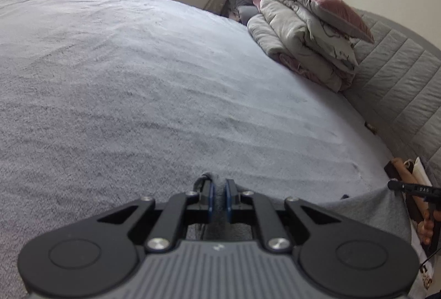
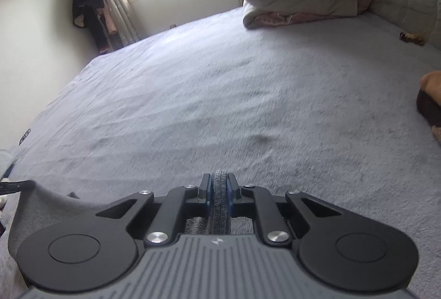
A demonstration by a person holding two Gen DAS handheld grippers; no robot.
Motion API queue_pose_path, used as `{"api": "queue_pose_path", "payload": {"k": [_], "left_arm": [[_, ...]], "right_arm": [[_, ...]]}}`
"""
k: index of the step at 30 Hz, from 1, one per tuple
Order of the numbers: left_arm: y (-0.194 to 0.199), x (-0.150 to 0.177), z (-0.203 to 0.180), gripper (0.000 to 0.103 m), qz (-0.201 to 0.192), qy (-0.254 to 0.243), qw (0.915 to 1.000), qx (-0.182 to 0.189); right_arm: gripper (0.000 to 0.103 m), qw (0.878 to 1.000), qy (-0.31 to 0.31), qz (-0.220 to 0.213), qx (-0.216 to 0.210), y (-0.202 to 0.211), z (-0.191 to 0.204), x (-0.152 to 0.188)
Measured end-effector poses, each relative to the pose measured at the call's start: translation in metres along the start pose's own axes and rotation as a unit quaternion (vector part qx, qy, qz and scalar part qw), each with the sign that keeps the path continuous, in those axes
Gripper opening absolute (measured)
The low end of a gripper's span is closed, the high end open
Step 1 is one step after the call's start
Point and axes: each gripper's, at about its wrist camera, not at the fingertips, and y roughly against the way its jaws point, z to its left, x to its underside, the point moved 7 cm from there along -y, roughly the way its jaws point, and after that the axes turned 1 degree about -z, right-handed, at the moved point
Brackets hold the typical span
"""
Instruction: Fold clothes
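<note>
Both tongs are gripping the same grey garment (image 2: 44, 213), one at each end of an edge, and the cloth hangs slung between them over the near side of the bed (image 1: 137, 84). In the right wrist view the right tongs (image 2: 219, 190) are closed on a ribbed band of the fabric (a hem or cuff, by the knit), which stands pinched between the blue pads. The rest of the garment sags away toward 8 o'clock, where the tip of the other tool just shows at the frame's edge. In the left wrist view the left tongs (image 1: 219, 195) are drawn nearly together with a thin fold of grey cloth caught between them, and the garment stretches off toward 3 o'clock, to the other tool.

The step in hand looks like the carry-and-spread: the piece is lifted by two corners and not yet laid flat. Ahead of both tools, toward 12 o'clock, lies the open blue-grey bed cover; a stack of folded quilts (image 1: 303, 45) with a pink pillow (image 1: 319, 4) on top sits at 1 o'clock by the padded headboard (image 1: 399, 84), well apart from the work.

The next move probably calls for keeping the edge taut between the two grips, swinging the cloth forward over the bed, and lowering both ends evenly so it lands without bunching
</note>
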Motion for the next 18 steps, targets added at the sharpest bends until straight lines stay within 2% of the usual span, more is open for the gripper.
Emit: {"api": "queue_pose_path", "payload": {"k": [3, 7, 10, 12, 14, 16, 18], "left_arm": [[0.002, -0.002, 0.002, 0.009, -0.007, -0.003, 0.9999, -0.009], [-0.018, 0.01, 0.009, 0.01, 0.032, -0.017, 0.9984, -0.044], [-0.031, 0.018, 0.014, 0.016, 0.054, -0.002, 0.9963, -0.067], [-0.028, 0.013, 0.018, 0.019, 0.043, 0.012, 0.9962, -0.074], [-0.018, 0.004, 0.019, 0.025, 0.024, 0.008, 0.9955, -0.092], [-0.007, -0.001, 0.018, 0.028, 0.008, -0.007, 0.9932, -0.116], [0.002, -0.001, 0.011, 0.032, 0.001, -0.01, 0.9929, -0.118]], "right_arm": [[0.012, 1.0, 0.011, -0.015, 0.014, 0.002, 0.0, -0.005], [0.013, 0.999, 0.026, 0.026, 0.039, -0.02, -0.002, 0.01], [0.018, 0.993, 0.057, 0.052, 0.089, -0.036, -0.002, 0.02], [0.023, 0.991, 0.063, 0.044, 0.11, -0.034, -0.004, 0.018], [0.04, 0.992, 0.06, 0.02, 0.114, -0.023, -0.005, 0.01], [0.044, 0.991, 0.067, 0.004, 0.115, -0.011, -0.002, 0.007], [0.044, 0.991, 0.081, 0.005, 0.107, -0.005, 0.006, 0.009]]}}
